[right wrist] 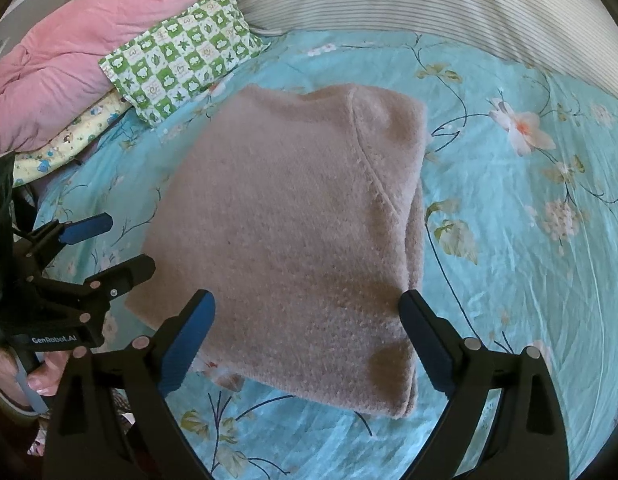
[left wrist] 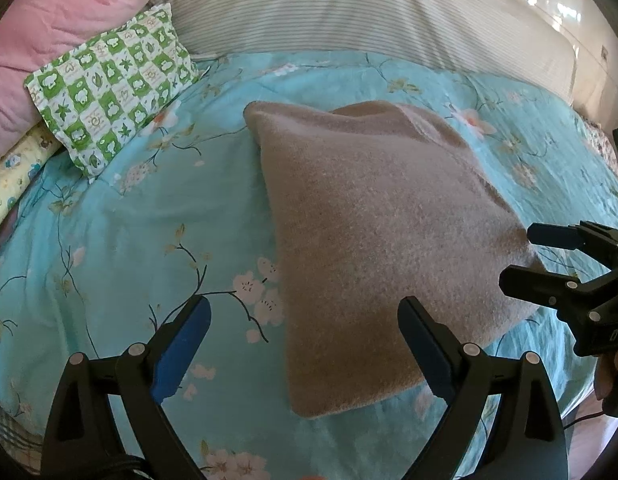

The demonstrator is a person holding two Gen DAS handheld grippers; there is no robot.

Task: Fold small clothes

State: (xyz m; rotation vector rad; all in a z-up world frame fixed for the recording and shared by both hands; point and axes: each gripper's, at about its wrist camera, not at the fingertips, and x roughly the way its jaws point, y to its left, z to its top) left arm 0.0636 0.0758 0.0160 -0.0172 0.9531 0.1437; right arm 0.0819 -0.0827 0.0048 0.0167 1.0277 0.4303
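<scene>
A beige knitted garment (left wrist: 381, 232) lies folded into a compact rectangle on the turquoise floral bedspread (left wrist: 109, 248). My left gripper (left wrist: 305, 320) is open above its near left corner, holding nothing. In the same view the right gripper (left wrist: 521, 256) shows at the garment's right edge, also open. From the right wrist, the garment (right wrist: 293, 224) fills the centre with a seam line running across its upper right. My right gripper (right wrist: 309, 316) stands open over its near edge, empty. The left gripper (right wrist: 121, 244) appears open at the garment's left side, held by a hand.
A green-and-white patterned pillow (left wrist: 109, 92) and a pink quilt (left wrist: 57, 36) lie at the back left, with a yellow printed cloth (left wrist: 17, 176) beneath. A striped bolster (left wrist: 349, 12) runs along the back. Bare bedspread (right wrist: 529, 240) stretches to the garment's right.
</scene>
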